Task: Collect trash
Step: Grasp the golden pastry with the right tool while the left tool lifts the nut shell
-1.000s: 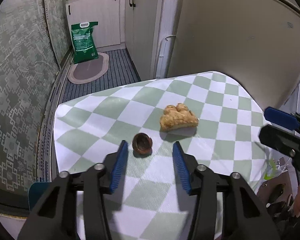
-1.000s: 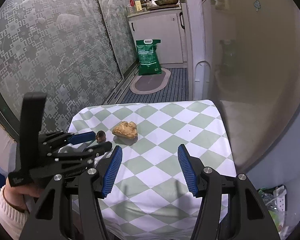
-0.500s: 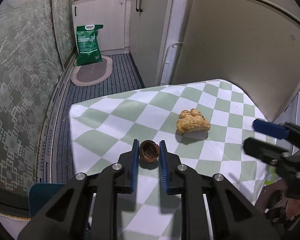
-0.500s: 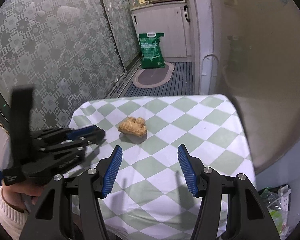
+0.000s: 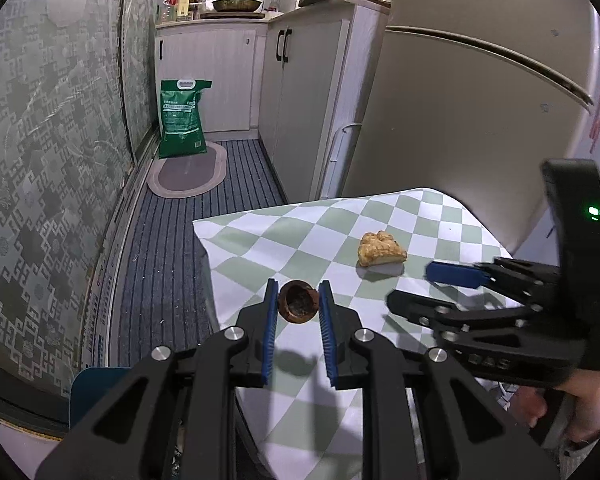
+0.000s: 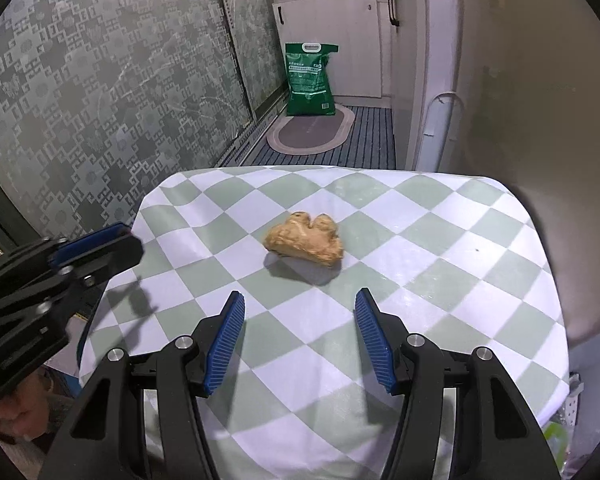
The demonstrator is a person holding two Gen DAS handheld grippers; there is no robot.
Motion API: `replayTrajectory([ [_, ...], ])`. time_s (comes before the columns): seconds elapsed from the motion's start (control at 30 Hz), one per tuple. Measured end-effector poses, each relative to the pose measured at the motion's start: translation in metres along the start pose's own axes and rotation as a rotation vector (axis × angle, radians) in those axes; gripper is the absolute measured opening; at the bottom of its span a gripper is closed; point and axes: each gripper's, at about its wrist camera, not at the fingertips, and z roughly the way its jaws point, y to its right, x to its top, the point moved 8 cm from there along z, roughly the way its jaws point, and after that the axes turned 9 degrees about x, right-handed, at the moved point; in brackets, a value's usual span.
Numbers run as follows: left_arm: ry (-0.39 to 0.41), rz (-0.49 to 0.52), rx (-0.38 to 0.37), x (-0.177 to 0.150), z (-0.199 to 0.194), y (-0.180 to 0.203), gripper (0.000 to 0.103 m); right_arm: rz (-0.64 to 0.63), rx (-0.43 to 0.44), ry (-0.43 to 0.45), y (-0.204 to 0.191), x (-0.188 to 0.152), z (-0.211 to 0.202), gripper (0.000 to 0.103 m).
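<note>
Green-and-white checked cloth covers the table (image 6: 440, 240), whose left edge drops to striped floor and whose right side stands close to a fridge (image 6: 540, 100). The left gripper (image 5: 299, 308) clamps a brown shell (image 5: 298, 303) over that left edge, its underside hidden. The right gripper (image 6: 300, 336) stands half-spread and empty near the yellowish crumpled scrap (image 6: 306, 240) mid-table.

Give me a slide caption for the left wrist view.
Left gripper clamps a brown shell; pastry waits on the checked table.
</note>
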Motion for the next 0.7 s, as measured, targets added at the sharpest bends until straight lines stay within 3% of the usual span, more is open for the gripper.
replayTrajectory([
  [0.37, 0.025, -0.019, -0.022, -0.011, -0.020, -0.025, 0.022, 0.012, -0.066, 0.019, -0.003, 0.020, 0.022, 0.050],
  [0.67, 0.028, -0.040, -0.009, -0.021, -0.028, -0.056, 0.022, -0.027, -0.143, 0.012, -0.005, 0.031, 0.036, 0.048],
  [0.7, 0.029, -0.045, -0.006, -0.022, -0.029, -0.061, 0.022, -0.037, -0.156, 0.008, -0.005, 0.032, 0.038, 0.044],
])
